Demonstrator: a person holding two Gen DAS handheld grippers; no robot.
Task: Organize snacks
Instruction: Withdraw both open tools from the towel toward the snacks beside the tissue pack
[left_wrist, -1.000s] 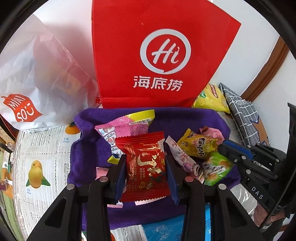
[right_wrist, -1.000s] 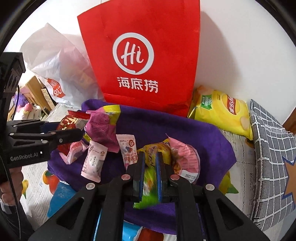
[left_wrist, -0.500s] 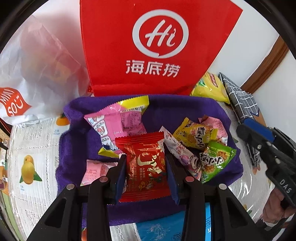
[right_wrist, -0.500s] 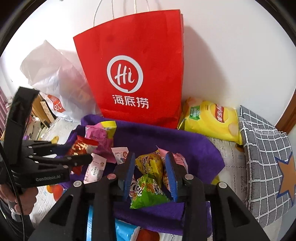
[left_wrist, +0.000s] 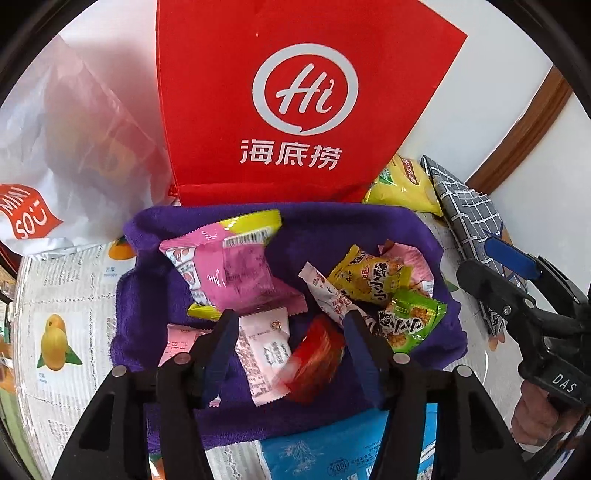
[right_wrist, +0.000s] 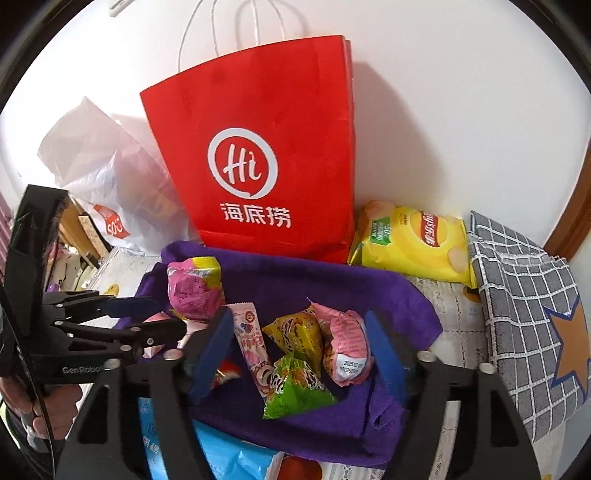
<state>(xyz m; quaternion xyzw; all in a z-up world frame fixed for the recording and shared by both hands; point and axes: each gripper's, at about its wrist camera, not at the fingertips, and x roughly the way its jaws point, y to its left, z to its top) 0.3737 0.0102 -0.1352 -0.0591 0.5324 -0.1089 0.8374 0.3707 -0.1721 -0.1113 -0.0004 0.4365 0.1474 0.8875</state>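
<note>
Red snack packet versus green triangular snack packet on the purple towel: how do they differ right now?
The red snack packet is motion-blurred between the open left gripper fingers, unclamped; the green triangular snack packet lies sharp and still, below the open right gripper. The red one looks flat, the green one puffed and pyramid-like. Both are small sealed packets over the purple towel, neither gripped.

Readable stuff from my feeds: the red paper bag (right_wrist: 255, 155) has a white "Hi" logo in a ring with 海底捞 under it. The white plastic bag (left_wrist: 74, 147) carries a red "MINISO" tag, partly folded. The yellow chip bag (right_wrist: 413, 240) shows the Lay's logo. My left gripper (right_wrist: 129, 328) body reads "GenRobo…", my right gripper (left_wrist: 517, 280) says "DAS". The blue packet (left_wrist: 343, 450) shows "100%". A pink wrapped snack (right_wrist: 347, 347) has a date starting "2025".
</note>
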